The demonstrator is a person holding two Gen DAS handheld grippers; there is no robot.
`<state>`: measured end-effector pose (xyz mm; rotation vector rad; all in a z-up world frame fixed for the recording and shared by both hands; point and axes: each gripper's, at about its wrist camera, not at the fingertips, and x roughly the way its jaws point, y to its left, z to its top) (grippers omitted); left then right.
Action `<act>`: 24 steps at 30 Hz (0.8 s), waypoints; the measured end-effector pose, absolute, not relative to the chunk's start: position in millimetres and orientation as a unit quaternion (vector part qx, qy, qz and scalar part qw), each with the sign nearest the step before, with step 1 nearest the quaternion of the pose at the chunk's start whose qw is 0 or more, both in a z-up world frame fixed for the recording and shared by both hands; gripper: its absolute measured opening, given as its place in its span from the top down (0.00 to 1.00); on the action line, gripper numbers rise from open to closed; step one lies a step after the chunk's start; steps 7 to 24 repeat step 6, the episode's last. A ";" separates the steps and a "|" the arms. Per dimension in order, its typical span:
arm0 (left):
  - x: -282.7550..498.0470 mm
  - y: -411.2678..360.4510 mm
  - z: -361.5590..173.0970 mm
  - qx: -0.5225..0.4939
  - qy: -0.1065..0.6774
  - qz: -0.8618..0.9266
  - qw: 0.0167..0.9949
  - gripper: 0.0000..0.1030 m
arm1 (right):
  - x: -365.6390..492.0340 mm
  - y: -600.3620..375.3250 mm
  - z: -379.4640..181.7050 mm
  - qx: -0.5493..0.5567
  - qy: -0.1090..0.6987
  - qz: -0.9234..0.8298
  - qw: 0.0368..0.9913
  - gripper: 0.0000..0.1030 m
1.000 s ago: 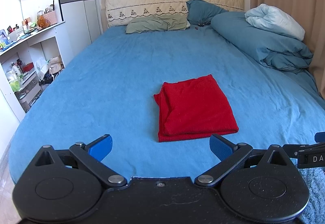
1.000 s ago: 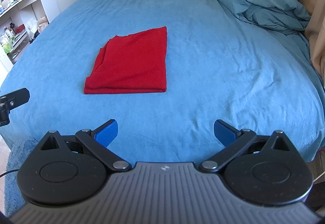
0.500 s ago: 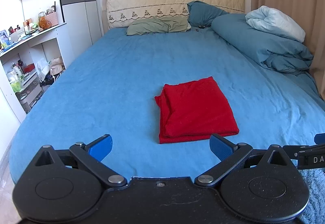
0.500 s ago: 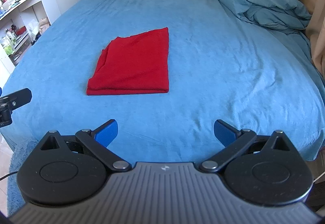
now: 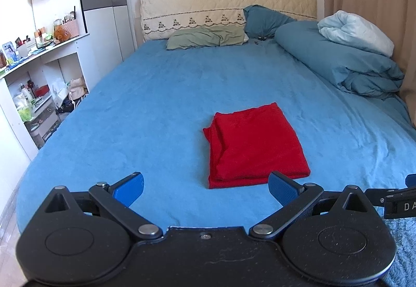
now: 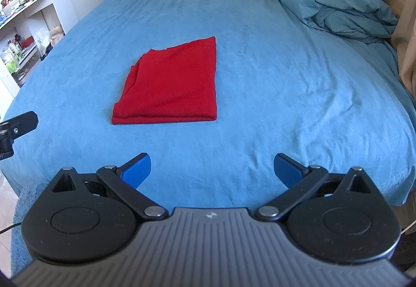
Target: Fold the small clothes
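1. Red garment (image 5: 253, 144) (image 6: 173, 84): folded into a flat rectangle, lying on the blue bed (image 5: 156, 105) (image 6: 260, 53) near its foot end, well apart from the green pillow (image 5: 208, 37) at the headboard.
2. Left gripper (image 5: 205, 189): short of the garment's near edge, fingers (image 5: 130, 188) spread apart, nothing between them.
3. Right gripper (image 6: 212, 170): short of the garment, over the bed's foot edge, fingers (image 6: 288, 168) spread apart, nothing between them.

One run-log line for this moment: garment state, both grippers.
red garment: folded, flat on blue bed sheet | left gripper: open, empty, clear of garment | right gripper: open, empty, clear of garment
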<state>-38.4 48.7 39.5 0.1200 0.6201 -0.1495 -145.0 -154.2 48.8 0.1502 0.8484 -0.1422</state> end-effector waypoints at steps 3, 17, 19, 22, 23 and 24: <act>-38.1 48.9 38.8 0.055 0.305 -0.077 0.948 0.00 | -145.1 -154.8 48.7 0.073 0.411 -0.068 0.906 0.00; -38.0 47.7 38.8 0.056 0.304 -0.074 0.948 0.00 | -144.7 -154.2 48.7 0.074 0.411 -0.069 0.906 0.00; -38.0 47.7 38.8 0.056 0.304 -0.074 0.948 0.00 | -144.7 -154.2 48.7 0.074 0.411 -0.069 0.906 0.00; -38.0 47.7 38.8 0.056 0.304 -0.074 0.948 0.00 | -144.7 -154.2 48.7 0.074 0.411 -0.069 0.906 0.00; -38.0 47.7 38.8 0.056 0.304 -0.074 0.948 0.00 | -144.7 -154.2 48.7 0.074 0.411 -0.069 0.906 0.00; -38.0 47.7 38.8 0.056 0.304 -0.074 0.948 0.00 | -144.7 -154.2 48.7 0.074 0.411 -0.069 0.906 0.00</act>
